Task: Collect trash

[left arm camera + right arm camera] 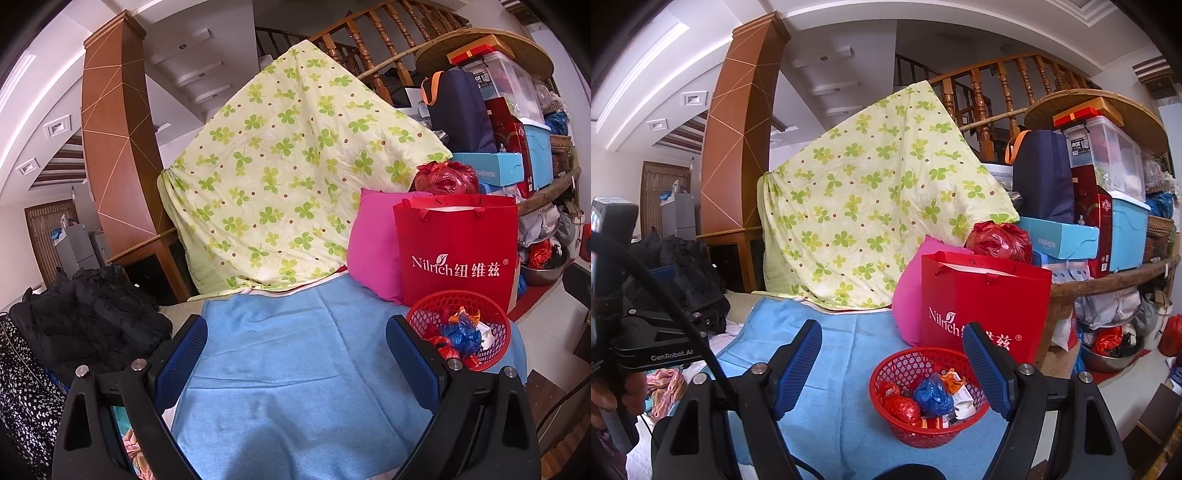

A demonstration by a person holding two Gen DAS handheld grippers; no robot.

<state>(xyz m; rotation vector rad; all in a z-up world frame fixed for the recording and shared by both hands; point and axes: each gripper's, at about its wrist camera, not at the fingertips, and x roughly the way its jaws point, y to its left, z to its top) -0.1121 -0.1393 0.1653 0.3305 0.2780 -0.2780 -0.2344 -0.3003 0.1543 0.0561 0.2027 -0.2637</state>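
Red basket (929,402) already holds crumpled wrappers (932,397); blue cloth (849,354) shows no loose trash (looks nearly done). Left gripper (295,354) and right gripper (892,365) both spread, empty.

The red basket (491,354) is partly hidden behind one finger (415,358) of the left tongs.

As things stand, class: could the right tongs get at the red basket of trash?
Probably yes. The right tongs stand open, holding nothing, with the red basket on the blue cloth just ahead between the fingers. Nothing lies between; the red gift bag stands behind it.
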